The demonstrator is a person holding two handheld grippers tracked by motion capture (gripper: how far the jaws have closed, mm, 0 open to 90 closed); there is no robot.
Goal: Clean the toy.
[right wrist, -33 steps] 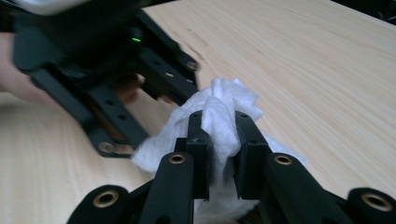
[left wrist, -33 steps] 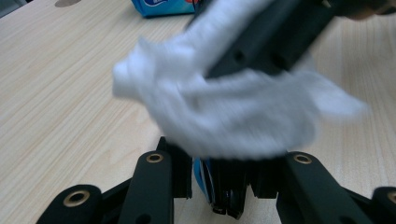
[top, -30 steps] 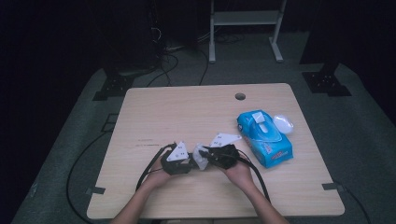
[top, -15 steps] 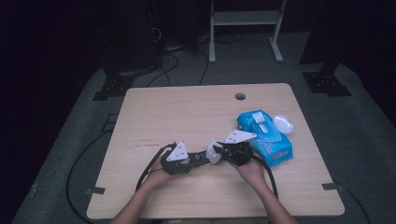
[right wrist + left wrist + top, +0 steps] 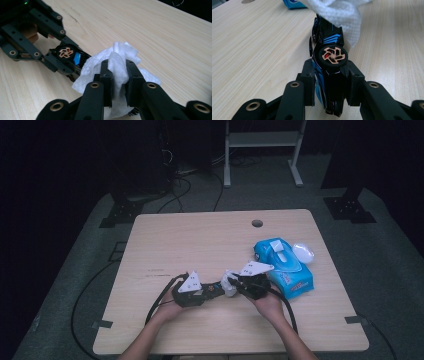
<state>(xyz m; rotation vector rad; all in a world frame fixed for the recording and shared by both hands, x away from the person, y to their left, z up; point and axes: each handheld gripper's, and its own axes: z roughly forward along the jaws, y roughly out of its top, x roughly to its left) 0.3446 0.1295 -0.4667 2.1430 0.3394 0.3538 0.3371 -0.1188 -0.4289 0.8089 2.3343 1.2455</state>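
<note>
I am looking down on a light wooden table [image 5: 190, 240] with a round cable hole [image 5: 257, 223] near its far edge. A blue wipes pack [image 5: 285, 266] is lying flat toward the right side, and a clear lid [image 5: 303, 253] is resting just beside it.

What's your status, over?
Left gripper shut on toy car. Right gripper shut on white wipe, wipe against car. Wipes pack beside, clear.
</note>
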